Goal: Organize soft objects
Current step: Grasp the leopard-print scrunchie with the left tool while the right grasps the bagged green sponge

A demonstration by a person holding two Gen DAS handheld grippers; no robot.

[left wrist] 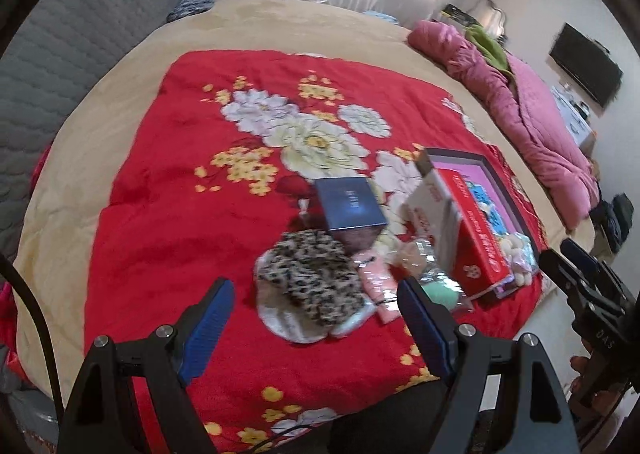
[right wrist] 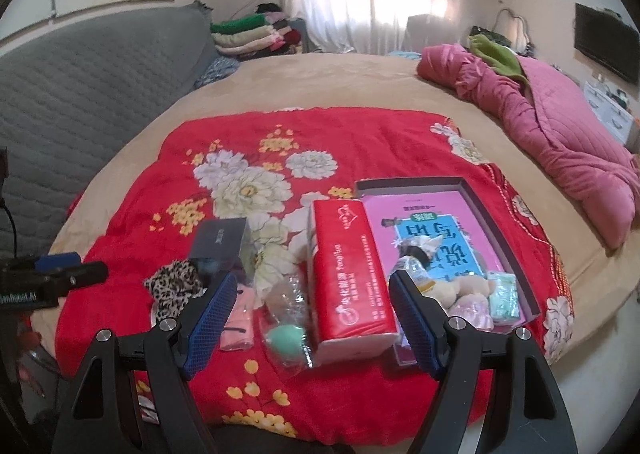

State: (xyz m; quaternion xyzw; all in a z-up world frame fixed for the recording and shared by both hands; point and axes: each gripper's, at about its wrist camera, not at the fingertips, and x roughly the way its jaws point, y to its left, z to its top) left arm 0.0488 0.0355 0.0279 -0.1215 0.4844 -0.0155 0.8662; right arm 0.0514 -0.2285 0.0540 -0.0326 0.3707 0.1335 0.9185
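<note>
On a red floral blanket lie a leopard-print soft pouch, a pink pouch and a mint sponge in a clear bag, next to a dark blue box. A red tissue pack leans on the edge of a grey tray. The tray holds a pink book, a plush toy and small soft packets. My left gripper hovers open just short of the leopard pouch. My right gripper hangs open above the sponge bag and the tissue pack, holding nothing.
A crumpled pink quilt lies along the bed's right side. Folded clothes are stacked at the far end beside a grey padded headboard. The bed's edge drops off at the right and near sides. A TV hangs on the right wall.
</note>
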